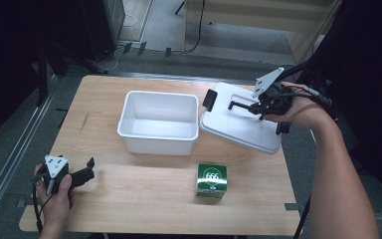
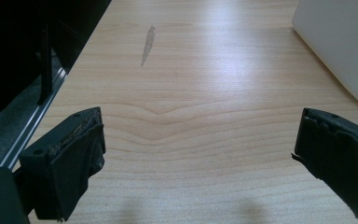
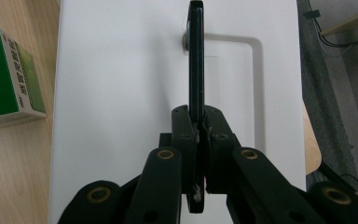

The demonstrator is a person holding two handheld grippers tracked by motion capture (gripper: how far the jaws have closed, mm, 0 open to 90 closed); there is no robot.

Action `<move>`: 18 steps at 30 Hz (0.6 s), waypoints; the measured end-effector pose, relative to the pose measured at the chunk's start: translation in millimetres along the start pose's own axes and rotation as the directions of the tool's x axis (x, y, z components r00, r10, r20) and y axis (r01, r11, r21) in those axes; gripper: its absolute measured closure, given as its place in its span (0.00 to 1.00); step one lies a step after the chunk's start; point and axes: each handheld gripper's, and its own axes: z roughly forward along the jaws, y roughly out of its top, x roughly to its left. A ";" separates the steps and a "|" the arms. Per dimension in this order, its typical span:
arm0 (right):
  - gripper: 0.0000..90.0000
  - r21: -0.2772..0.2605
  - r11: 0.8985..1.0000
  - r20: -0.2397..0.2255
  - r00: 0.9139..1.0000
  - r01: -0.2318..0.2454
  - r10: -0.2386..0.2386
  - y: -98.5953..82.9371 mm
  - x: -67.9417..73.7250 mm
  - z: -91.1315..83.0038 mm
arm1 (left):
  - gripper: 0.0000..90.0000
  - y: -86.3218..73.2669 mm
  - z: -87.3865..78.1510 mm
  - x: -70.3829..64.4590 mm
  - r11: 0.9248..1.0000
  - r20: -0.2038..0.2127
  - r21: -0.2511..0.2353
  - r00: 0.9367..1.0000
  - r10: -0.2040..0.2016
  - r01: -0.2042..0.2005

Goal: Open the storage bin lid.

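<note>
A white lid (image 1: 238, 127) lies to the right of an empty white bin (image 1: 159, 144), and its far right corner reaches past the table edge. My right gripper (image 1: 258, 107) is shut on the lid's thin black handle (image 3: 196, 56), which stands up edge-on between the jaws above the lid (image 3: 121, 70). A black clip (image 1: 210, 99) sits on the lid's left end. A green box (image 1: 211, 180) stands near the front, also seen as the green box (image 3: 7, 79). My left gripper (image 1: 90, 169) rests open at the front left, nothing between the jaws of this gripper (image 2: 198, 140).
The bin wall (image 2: 340, 42) stands ahead and to the right of the left gripper. A grey smear (image 2: 147, 44) marks the wooden table (image 1: 144, 199). A metal rail (image 1: 15, 149) runs along the floor left of the table.
</note>
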 end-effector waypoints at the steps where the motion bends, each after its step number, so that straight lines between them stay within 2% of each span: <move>1: 0.96 -0.001 1.000 0.001 1.000 -0.007 0.007 -2.1 0.1 -0.5 | 0.03 0.0 0.1 0.0 1.000 0.000 0.000 1.000 0.000 0.000; 9: 0.96 0.012 1.000 0.001 1.000 -0.026 0.026 -15.1 3.4 4.0 | 0.03 0.0 -0.2 -0.4 1.000 -0.001 0.001 1.000 0.002 -0.002; 18: 0.96 0.026 0.998 -0.003 0.998 -0.056 0.056 -33.1 5.3 24.3 | 0.03 0.1 0.0 0.2 1.000 -0.001 0.002 1.000 -0.002 0.002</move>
